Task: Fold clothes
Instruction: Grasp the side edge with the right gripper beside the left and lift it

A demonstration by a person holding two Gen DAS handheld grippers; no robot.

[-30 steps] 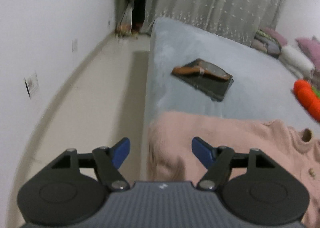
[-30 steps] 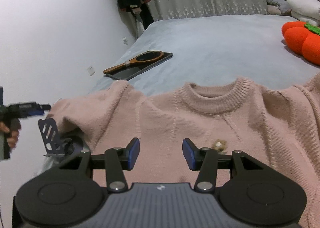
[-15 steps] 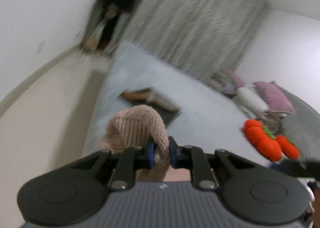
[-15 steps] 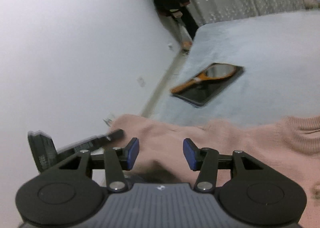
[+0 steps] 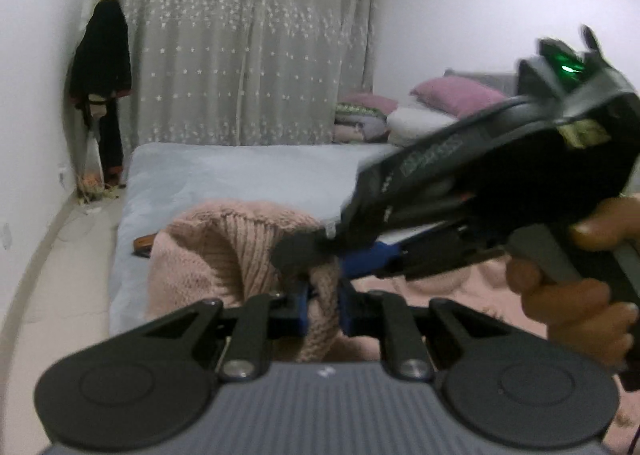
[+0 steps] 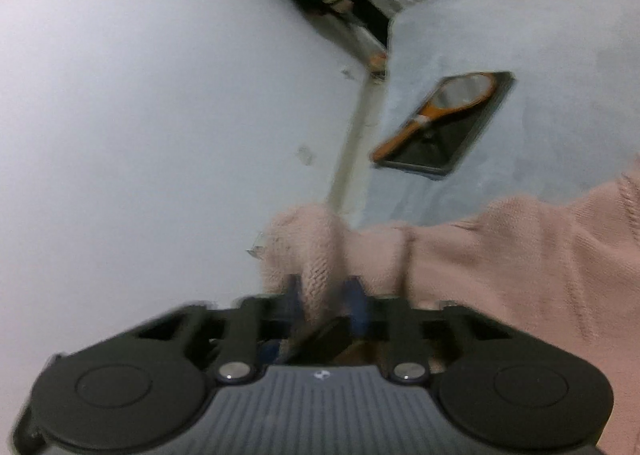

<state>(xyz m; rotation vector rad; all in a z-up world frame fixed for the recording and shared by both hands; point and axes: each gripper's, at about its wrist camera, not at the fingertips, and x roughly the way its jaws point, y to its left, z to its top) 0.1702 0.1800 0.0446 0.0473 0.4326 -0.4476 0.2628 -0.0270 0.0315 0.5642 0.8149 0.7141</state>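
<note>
While both blue-padded tools bite into the same garment, the left claw [image 5: 323, 309] is clenched on a ribbed fold of the pink knit sweater [image 5: 224, 251], which bunches up just ahead of its fingers [image 5: 303, 309] at the near-left edge of the bed. Crossing in from the right of the left wrist view, the right claw [image 5: 320, 255] reaches into the same bunch, its black body gripped by the person's right hand [image 5: 576, 291]; a green light [image 5: 568, 67] glows on top of it.

Seen from the right wrist camera, the right claw [image 6: 326, 301] is clamped on a raised hump of the sweater [image 6: 500, 251], with knit pressed between the two pads, though motion blur softens the fingertips [image 6: 356, 303]. From there the rest of the garment spreads to the right over the grey-blue bed [image 6: 540, 55].

Farther along the bed, an orange-framed hand mirror [image 6: 448, 103] lies on a dark flat tablet [image 6: 460, 143], well apart from the sweater. Pillows [image 5: 456, 95] and folded bedding [image 5: 360, 115] are stacked at the head of the bed. Beyond them, a star-patterned grey curtain [image 5: 248, 39] covers the far wall, and a black garment [image 5: 100, 55] hangs in the left corner.
</note>
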